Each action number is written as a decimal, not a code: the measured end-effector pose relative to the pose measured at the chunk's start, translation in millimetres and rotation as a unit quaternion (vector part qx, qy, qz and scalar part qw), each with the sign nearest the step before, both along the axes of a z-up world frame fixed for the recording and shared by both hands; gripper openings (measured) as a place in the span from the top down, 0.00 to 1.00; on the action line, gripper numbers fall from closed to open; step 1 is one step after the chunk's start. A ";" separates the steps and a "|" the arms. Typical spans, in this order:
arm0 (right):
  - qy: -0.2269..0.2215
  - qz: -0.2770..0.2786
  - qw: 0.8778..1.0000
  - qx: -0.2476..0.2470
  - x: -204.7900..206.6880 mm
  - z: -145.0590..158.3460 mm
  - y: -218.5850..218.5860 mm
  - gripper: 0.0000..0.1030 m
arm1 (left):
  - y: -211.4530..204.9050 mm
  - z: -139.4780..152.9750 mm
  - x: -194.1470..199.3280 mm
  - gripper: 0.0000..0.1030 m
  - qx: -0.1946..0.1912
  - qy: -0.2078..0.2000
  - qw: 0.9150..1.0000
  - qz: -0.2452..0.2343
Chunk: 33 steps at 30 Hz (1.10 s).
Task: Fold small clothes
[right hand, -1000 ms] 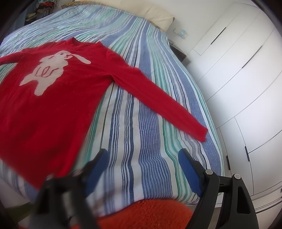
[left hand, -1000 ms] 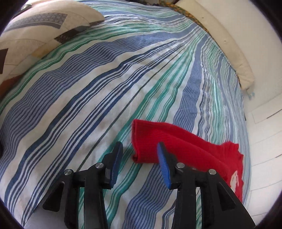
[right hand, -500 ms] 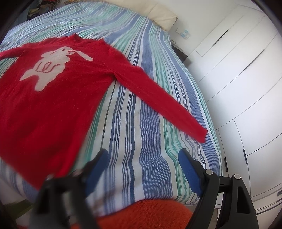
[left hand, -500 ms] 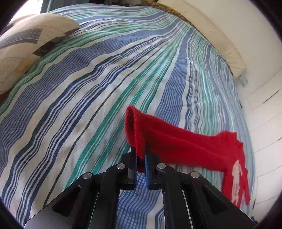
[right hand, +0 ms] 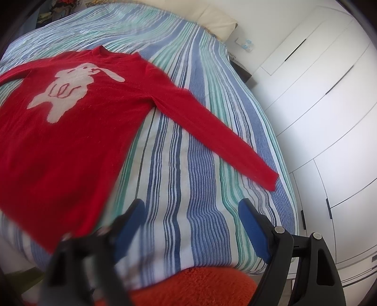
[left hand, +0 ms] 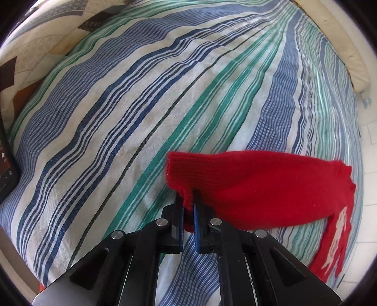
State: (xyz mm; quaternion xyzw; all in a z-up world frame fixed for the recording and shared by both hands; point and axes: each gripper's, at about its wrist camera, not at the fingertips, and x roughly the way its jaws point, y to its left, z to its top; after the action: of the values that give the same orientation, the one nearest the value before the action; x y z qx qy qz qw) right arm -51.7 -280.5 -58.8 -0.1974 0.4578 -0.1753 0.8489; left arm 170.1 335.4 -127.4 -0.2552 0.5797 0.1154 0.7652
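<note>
A small red sweater (right hand: 77, 131) with a white rabbit on the chest lies face up on the striped bedspread (right hand: 188, 188). Its right sleeve (right hand: 219, 136) stretches out flat toward the bed's edge. My left gripper (left hand: 187, 202) is shut on the cuff of the left sleeve (left hand: 247, 186), which is raised off the bedspread (left hand: 141, 117). The sweater's body (left hand: 339, 235) trails off at the lower right of that view. My right gripper (right hand: 190, 209) hangs open above the bed near its front edge, with nothing between its blue pads.
A patterned pillow (left hand: 40, 40) lies at the upper left and a dark phone (left hand: 6, 169) at the left edge. A cream pillow (right hand: 216, 21) sits at the bed's head. White wardrobe doors (right hand: 329, 117) stand to the right. An orange fuzzy thing (right hand: 193, 284) lies below the bed's edge.
My left gripper closed on the sleeve cuff and lifted it off the bedspread, tilting downward as it did. The right gripper stayed put and open.
</note>
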 end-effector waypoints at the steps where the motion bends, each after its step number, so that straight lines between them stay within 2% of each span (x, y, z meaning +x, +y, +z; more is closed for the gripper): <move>1: -0.001 0.000 1.000 0.000 -0.4 0.3 -0.4 0.21 | 0.5 0.1 0.7 0.96 0.010 0.003 1.000 0.003; 6: -0.004 -0.006 1.000 0.005 -0.4 1.8 -3.1 0.21 | 3.0 -7.0 6.4 0.95 0.041 0.025 0.999 0.006; 8: -0.003 -0.005 1.000 0.005 0.0 1.9 -2.6 0.21 | -3.6 -2.0 7.4 0.88 0.064 0.023 0.998 -0.011; 9: -0.004 -0.004 1.000 0.004 -0.4 2.1 -2.1 0.21 | -5.6 2.2 5.7 0.82 0.074 0.022 0.997 -0.014; 10: -0.005 -0.003 1.000 0.004 -0.8 2.1 -1.8 0.21 | -6.3 7.0 2.2 0.63 0.085 0.021 0.996 -0.011; 11: -0.006 -0.004 1.000 0.003 -1.6 2.5 -1.8 0.21 | -5.4 13.0 -3.1 0.51 0.099 0.017 0.995 -0.004; 12: -0.008 -0.004 1.000 0.004 -2.4 3.1 -2.2 0.21 | -3.2 20.8 -8.6 0.33 0.114 0.009 0.993 0.006; 13: -0.010 -0.005 1.000 0.005 -2.8 3.6 -2.6 0.21 | -1.7 29.4 -15.5 0.30 0.129 -0.003 0.991 0.017; 15: -0.013 -0.007 1.000 0.008 -2.9 4.6 -3.9 0.21 | -2.1 46.2 -23.5 0.30 0.147 -0.029 0.988 0.025; 17: -0.013 -0.007 1.000 0.010 -2.2 5.0 -4.7 0.21 | -7.9 58.4 -27.4 0.29 0.144 -0.058 0.988 0.016; 19: -0.011 -0.006 1.000 0.011 -0.9 4.6 -4.7 0.21 | -19.7 63.3 -21.4 0.25 0.127 -0.086 0.988 -0.008; 22: -0.008 -0.004 1.000 0.010 0.5 3.5 -3.3 0.21 | -43.4 56.7 -5.5 0.21 0.117 -0.102 0.987 -0.052; 24: -0.006 -0.004 1.000 0.009 0.2 2.9 -2.6 0.21 | -56.8 42.0 7.4 0.19 0.127 -0.091 0.984 -0.083; 25: -0.005 -0.004 1.000 0.007 0.2 2.7 -2.1 0.21 | -62.1 33.4 18.1 0.19 0.147 -0.071 0.983 -0.088; 27: -0.006 -0.004 1.000 0.005 -0.9 2.7 -1.4 0.21 | -54.0 13.9 23.2 0.22 0.185 -0.025 0.980 -0.068; 28: -0.007 -0.004 1.000 0.004 -1.3 2.7 -1.0 0.21 | -47.3 9.7 21.2 0.24 0.187 -0.016 0.981 -0.052; 30: -0.008 -0.003 1.000 0.002 -2.8 2.9 -0.3 0.21 | -29.5 10.4 9.7 0.24 0.178 -0.020 0.984 -0.018; 33: -0.011 -0.002 1.000 -0.001 -4.4 3.6 -0.3 0.21 | -15.8 21.6 -5.7 0.24 0.196 -0.027 0.980 0.009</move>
State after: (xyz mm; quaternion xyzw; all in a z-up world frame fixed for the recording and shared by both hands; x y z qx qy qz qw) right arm -56.1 -280.8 -55.2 -0.1952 0.4491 -0.1790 0.8533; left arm 164.3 319.5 -105.8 -0.1086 0.5230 0.2266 0.8145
